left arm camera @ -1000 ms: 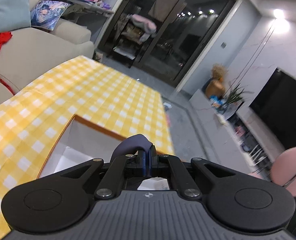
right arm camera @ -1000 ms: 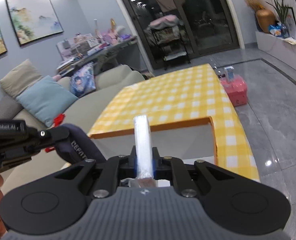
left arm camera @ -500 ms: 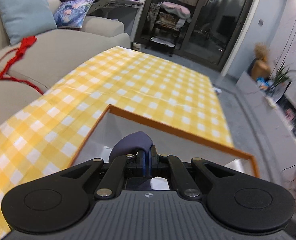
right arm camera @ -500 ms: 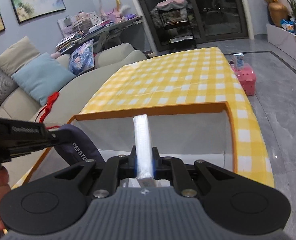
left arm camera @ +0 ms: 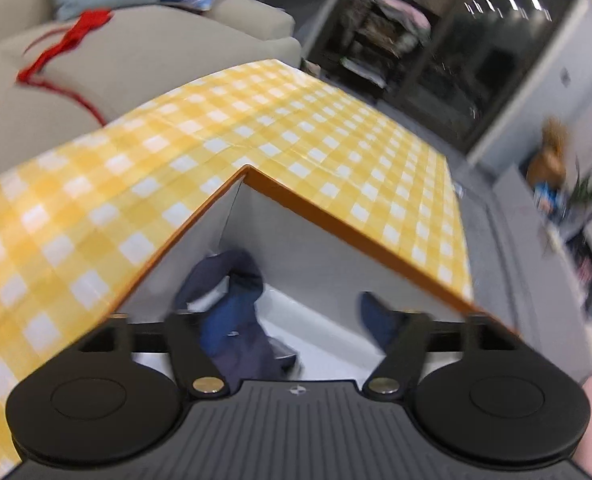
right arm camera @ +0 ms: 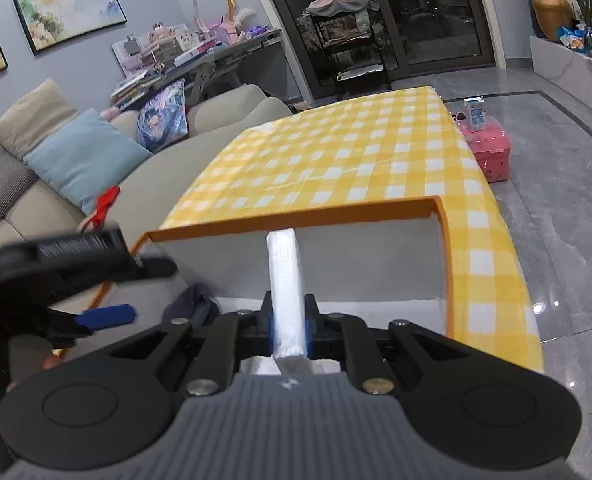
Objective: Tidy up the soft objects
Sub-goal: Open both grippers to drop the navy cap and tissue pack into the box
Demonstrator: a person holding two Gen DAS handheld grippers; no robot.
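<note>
Inside orange box (right arm camera: 296, 220), white pack (right arm camera: 285, 280) points lengthwise away, upright.

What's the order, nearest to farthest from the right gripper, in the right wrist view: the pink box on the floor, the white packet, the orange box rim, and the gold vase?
1. White packet, clamped in the right gripper.
2. Orange box rim, just ahead, on the checked table.
3. Pink box, on the floor, right of the table.
4. Gold vase, far right, top corner.
</note>
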